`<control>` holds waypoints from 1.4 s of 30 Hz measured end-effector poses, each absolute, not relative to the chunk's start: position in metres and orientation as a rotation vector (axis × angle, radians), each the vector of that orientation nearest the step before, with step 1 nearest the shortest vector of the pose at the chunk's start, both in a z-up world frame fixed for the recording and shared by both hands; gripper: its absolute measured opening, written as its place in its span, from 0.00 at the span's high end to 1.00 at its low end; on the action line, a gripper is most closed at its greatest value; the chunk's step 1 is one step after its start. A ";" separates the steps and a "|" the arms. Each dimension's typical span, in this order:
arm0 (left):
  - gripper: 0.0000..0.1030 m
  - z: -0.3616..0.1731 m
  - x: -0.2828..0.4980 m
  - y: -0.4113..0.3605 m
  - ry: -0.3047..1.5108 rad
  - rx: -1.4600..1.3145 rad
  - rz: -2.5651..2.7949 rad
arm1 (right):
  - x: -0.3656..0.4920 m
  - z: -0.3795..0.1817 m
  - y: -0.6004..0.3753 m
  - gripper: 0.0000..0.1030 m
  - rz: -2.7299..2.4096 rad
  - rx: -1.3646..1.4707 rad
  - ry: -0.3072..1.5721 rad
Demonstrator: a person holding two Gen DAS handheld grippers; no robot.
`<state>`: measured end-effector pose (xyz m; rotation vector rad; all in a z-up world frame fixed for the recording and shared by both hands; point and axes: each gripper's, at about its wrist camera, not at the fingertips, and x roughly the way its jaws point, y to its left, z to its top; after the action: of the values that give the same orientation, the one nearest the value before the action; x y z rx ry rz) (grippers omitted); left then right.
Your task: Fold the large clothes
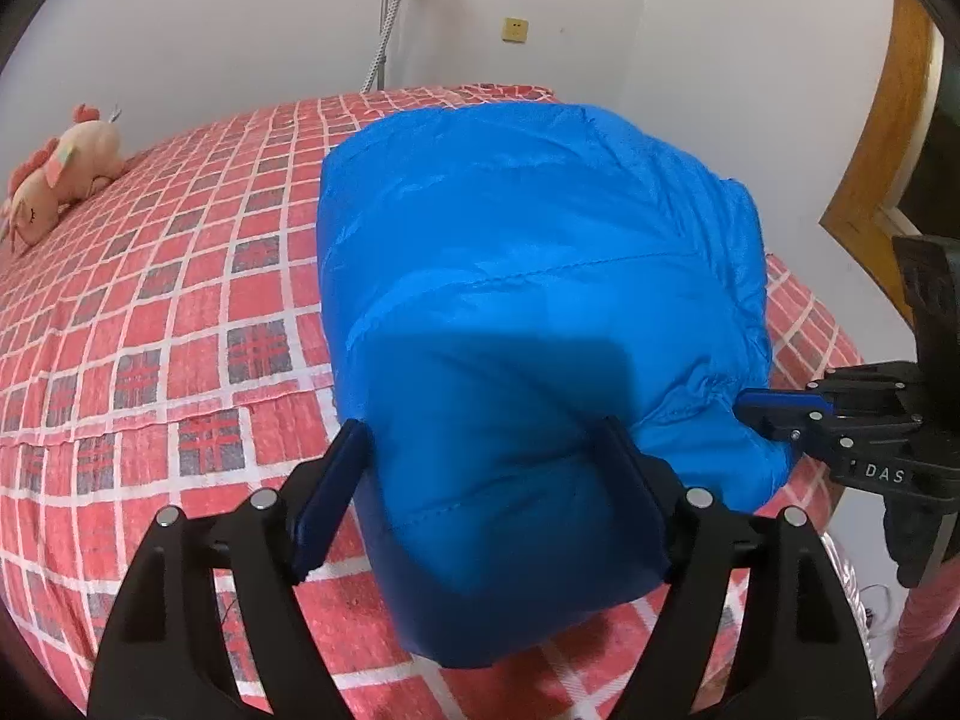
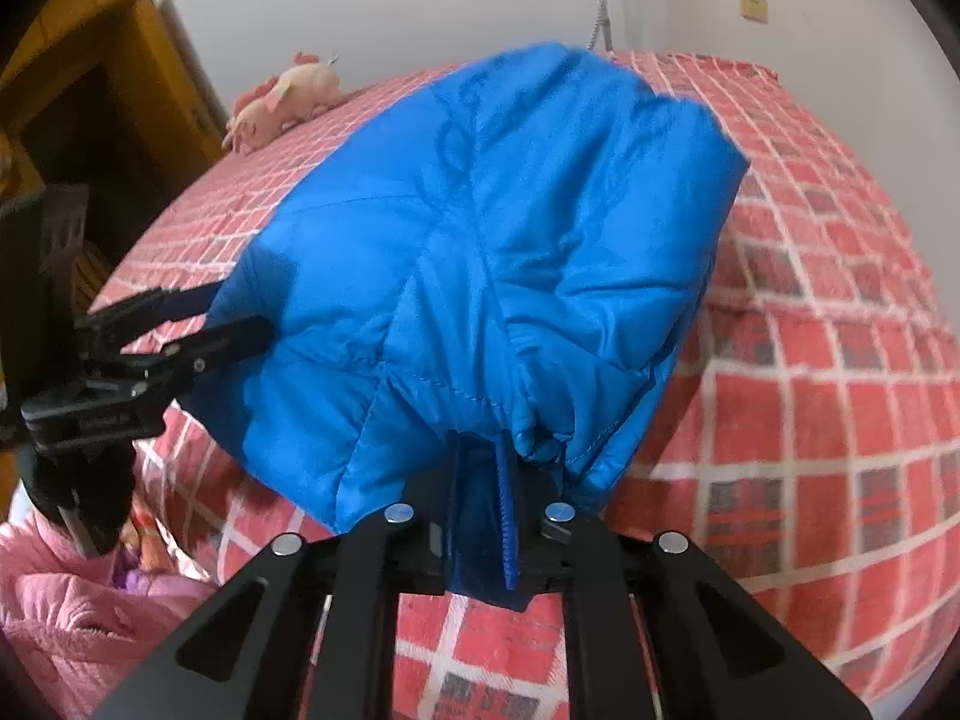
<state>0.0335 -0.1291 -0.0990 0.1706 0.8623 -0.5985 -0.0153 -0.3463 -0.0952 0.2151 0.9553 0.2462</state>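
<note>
Jacket (image 1: pixel 510 312): blue, puffy, soft, light, slippery; lay bunched at bed (image 1: pixel 180 300) near edge. Best taken by its hem. Right tongs (image 2: pixel 501 462) clamped its hem; left tongs (image 1: pixel 480 480) stood apart around its bulk.

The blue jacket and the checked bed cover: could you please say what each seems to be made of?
Blue jacket: looks like thin, slightly shiny synthetic shell, probably nylon, puffy with stitched quilt lines. Checked bed cover: matte woven fabric, possibly cotton, with a faded printed grid.
</note>
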 end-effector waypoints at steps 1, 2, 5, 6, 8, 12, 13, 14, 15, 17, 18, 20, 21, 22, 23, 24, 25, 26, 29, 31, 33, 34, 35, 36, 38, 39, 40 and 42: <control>0.23 -0.102 0.036 -0.128 0.868 0.161 -0.602 | -0.016 -0.097 -0.345 0.91 0.241 0.222 0.950; 0.22 -0.104 0.038 -0.127 0.876 0.150 -0.606 | -0.016 -0.097 -0.343 0.91 0.233 0.215 0.942; 0.21 -0.107 0.044 -0.122 0.899 0.117 -0.615 | -0.018 -0.093 -0.340 0.92 0.217 0.181 0.943; 0.21 -0.105 0.045 -0.121 0.906 0.108 -0.619 | -0.017 -0.089 -0.341 0.92 0.218 0.182 0.951; 0.21 -0.102 0.049 -0.119 0.928 0.097 -0.632 | -0.016 -0.078 -0.344 0.91 0.230 0.200 0.960; 0.23 -0.078 0.061 -0.109 0.957 0.039 -0.679 | -0.015 -0.039 -0.344 0.85 0.249 0.195 0.888; 0.23 -0.071 0.065 -0.108 0.944 0.033 -0.678 | -0.012 -0.027 -0.344 0.84 0.250 0.197 0.866; 0.23 -0.063 0.069 -0.109 0.926 0.032 -0.670 | -0.003 -0.013 -0.343 0.83 0.241 0.199 0.843; 0.23 -0.052 0.076 -0.112 0.898 0.031 -0.650 | 0.004 -0.007 -0.341 0.82 0.231 0.198 0.831; 0.23 -0.042 0.087 -0.118 0.875 0.024 -0.624 | 0.029 0.005 -0.337 0.78 0.186 0.200 0.812; 0.23 -0.038 0.096 -0.124 0.871 0.019 -0.599 | 0.044 0.007 -0.334 0.78 0.153 0.207 0.817; 0.24 -0.036 0.112 -0.135 0.869 0.012 -0.558 | 0.070 0.003 -0.333 0.78 0.107 0.233 0.829; 0.24 -0.038 0.121 -0.143 0.875 0.017 -0.530 | 0.083 -0.001 -0.333 0.78 0.083 0.240 0.834; 0.25 -0.043 0.130 -0.150 0.892 0.017 -0.509 | 0.093 -0.006 -0.334 0.78 0.043 0.236 0.835; 0.25 -0.046 0.136 -0.152 0.903 0.015 -0.504 | 0.099 -0.010 -0.335 0.78 0.006 0.227 0.835; 0.26 -0.052 0.144 -0.158 0.926 0.014 -0.497 | 0.104 -0.014 -0.336 0.78 -0.023 0.218 0.833; 0.27 -0.059 0.150 -0.161 0.942 0.015 -0.485 | 0.110 -0.021 -0.340 0.78 -0.049 0.219 0.834; 0.26 -0.066 0.156 -0.163 0.958 0.016 -0.472 | 0.113 -0.028 -0.344 0.78 -0.057 0.232 0.841; 0.24 -0.086 0.165 -0.164 0.993 0.002 -0.471 | 0.119 -0.048 -0.352 0.80 -0.064 0.244 0.850; 0.23 -0.089 0.164 -0.164 0.985 0.009 -0.468 | 0.119 -0.062 -0.356 0.80 -0.057 0.261 0.842; 0.23 -0.093 0.162 -0.168 0.970 0.038 -0.456 | 0.122 -0.074 -0.360 0.80 -0.052 0.295 0.838; 0.23 -0.094 0.163 -0.170 0.970 0.046 -0.451 | 0.124 -0.079 -0.363 0.80 -0.049 0.316 0.839; 0.23 -0.095 0.164 -0.172 0.975 0.051 -0.447 | 0.124 -0.081 -0.364 0.80 -0.048 0.325 0.842; 0.23 -0.095 0.164 -0.173 0.978 0.052 -0.445 | 0.125 -0.082 -0.365 0.80 -0.049 0.332 0.845; 0.23 -0.093 0.162 -0.172 0.976 0.056 -0.445 | 0.124 -0.079 -0.364 0.80 -0.054 0.328 0.852; 0.23 -0.091 0.161 -0.170 0.975 0.055 -0.442 | 0.122 -0.075 -0.364 0.80 -0.056 0.330 0.855; 0.23 -0.087 0.159 -0.167 0.970 0.050 -0.438 | 0.119 -0.070 -0.364 0.79 -0.051 0.340 0.852; 0.25 -0.080 0.149 -0.161 0.951 0.039 -0.436 | 0.107 -0.058 -0.362 0.78 -0.036 0.350 0.828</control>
<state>0.1494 -0.1605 -0.0800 0.0389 0.9509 -0.4362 0.1067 -0.3622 -0.0583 0.3504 0.8277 -0.0361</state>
